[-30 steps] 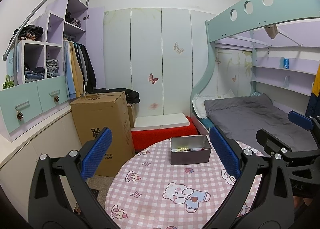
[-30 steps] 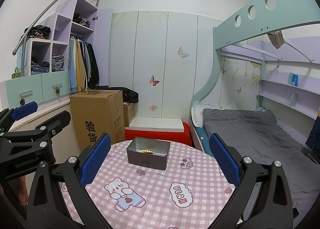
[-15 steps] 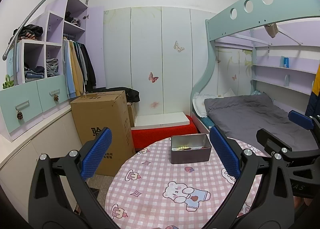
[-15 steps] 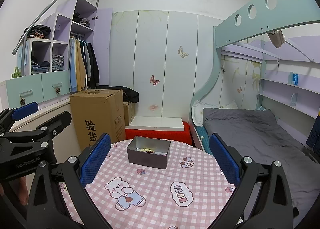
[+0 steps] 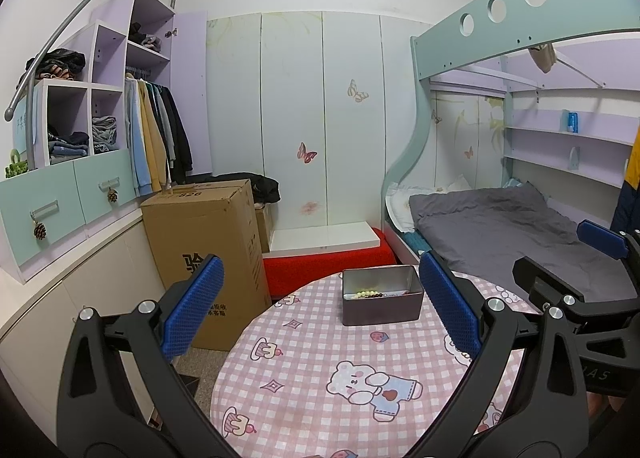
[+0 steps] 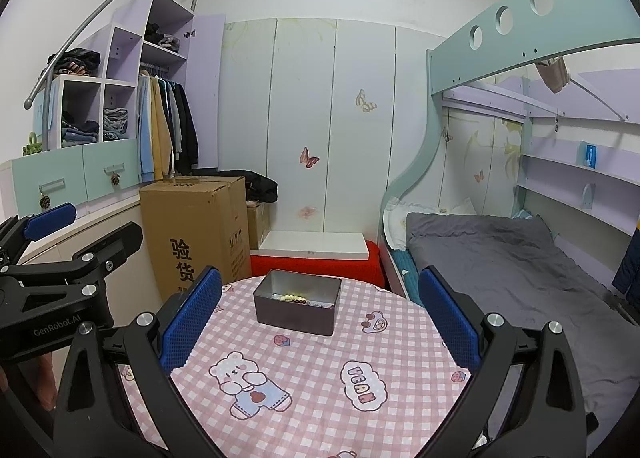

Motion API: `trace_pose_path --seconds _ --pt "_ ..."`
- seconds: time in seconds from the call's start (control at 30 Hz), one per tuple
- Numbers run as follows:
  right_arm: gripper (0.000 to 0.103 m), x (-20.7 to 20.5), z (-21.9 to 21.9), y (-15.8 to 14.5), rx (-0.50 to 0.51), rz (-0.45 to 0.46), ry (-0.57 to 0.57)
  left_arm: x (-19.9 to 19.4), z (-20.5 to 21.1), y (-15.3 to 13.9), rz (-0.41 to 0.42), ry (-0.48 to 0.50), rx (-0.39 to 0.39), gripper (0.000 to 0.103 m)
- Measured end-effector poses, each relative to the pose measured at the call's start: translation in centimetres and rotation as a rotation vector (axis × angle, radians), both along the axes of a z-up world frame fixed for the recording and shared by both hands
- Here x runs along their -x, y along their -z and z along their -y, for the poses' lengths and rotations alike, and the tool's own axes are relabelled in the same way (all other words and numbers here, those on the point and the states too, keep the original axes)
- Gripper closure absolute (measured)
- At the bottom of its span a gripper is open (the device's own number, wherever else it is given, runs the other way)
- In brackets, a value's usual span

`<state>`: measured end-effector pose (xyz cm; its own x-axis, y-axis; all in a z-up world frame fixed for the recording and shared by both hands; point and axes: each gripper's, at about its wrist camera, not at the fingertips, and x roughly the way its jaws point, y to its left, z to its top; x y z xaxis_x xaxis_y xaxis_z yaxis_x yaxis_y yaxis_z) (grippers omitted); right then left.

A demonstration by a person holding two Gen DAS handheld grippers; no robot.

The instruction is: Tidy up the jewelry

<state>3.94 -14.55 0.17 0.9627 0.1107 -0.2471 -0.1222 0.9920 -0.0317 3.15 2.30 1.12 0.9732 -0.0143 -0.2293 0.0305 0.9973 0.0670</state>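
A dark metal tin (image 5: 382, 306) (image 6: 296, 308) stands at the far edge of the round table (image 5: 312, 390) (image 6: 320, 398) with the pink checked cloth. Beaded bracelets (image 5: 370, 293) (image 6: 294, 297), pale and dark red, lie inside the tin. My left gripper (image 5: 320, 306) is open and empty, held above the table's near side. My right gripper (image 6: 320, 308) is open and empty too, with the tin seen between its blue pads. Each gripper shows at the other view's edge: the right gripper (image 5: 592, 258) and the left gripper (image 6: 80, 230).
A tall cardboard box (image 5: 208, 254) stands left of the table beside a low cabinet (image 5: 60, 298). A red bench with a white board (image 5: 324, 254) is behind the table. A bunk bed with grey bedding (image 5: 500, 234) fills the right side.
Both views have shifted slightly: the tin sits a little lower and nearer in the frames. Both grippers stay open and empty.
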Motion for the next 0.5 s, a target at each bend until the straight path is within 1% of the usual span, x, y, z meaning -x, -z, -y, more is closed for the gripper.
trace_pose_path --seconds 0.5 --pt "0.008 -0.19 -0.06 0.05 0.003 -0.010 0.000 -0.12 -0.07 0.58 -0.016 -0.001 -0.005 0.007"
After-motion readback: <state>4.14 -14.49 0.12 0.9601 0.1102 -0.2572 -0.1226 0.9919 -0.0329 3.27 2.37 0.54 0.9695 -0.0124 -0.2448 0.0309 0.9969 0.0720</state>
